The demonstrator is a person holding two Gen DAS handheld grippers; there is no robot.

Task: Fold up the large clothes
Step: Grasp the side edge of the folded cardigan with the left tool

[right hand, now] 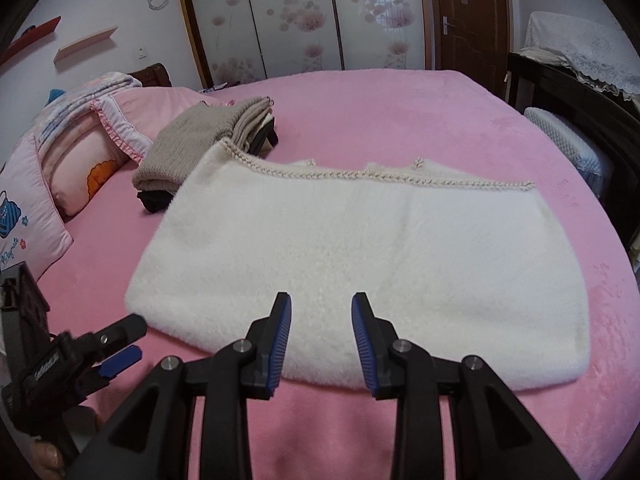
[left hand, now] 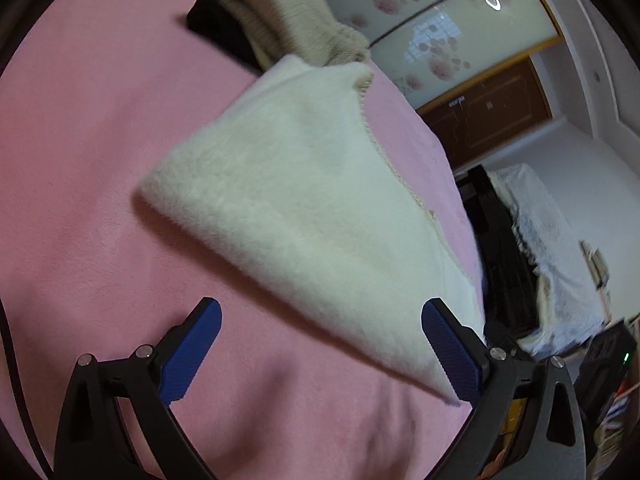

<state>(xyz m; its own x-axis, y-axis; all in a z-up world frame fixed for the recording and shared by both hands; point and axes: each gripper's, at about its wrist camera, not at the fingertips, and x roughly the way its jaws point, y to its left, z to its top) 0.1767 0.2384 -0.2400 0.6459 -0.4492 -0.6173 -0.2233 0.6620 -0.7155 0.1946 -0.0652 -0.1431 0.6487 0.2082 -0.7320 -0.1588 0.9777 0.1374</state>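
A fluffy white garment [right hand: 360,256] lies folded flat on the pink bed [right hand: 400,120], with a braided beige trim along its far edge. It also shows in the left wrist view [left hand: 304,208]. My right gripper [right hand: 320,304] is open and empty, just above the garment's near edge. My left gripper [left hand: 320,312] is wide open and empty, near the garment's left corner; it shows at the lower left of the right wrist view [right hand: 132,340].
A stack of folded clothes with a beige knit on top [right hand: 200,140] lies behind the white garment, touching its far left corner. Pillows [right hand: 80,152] lie at the left. A dark cabinet with a lace cover [right hand: 568,72] stands right of the bed.
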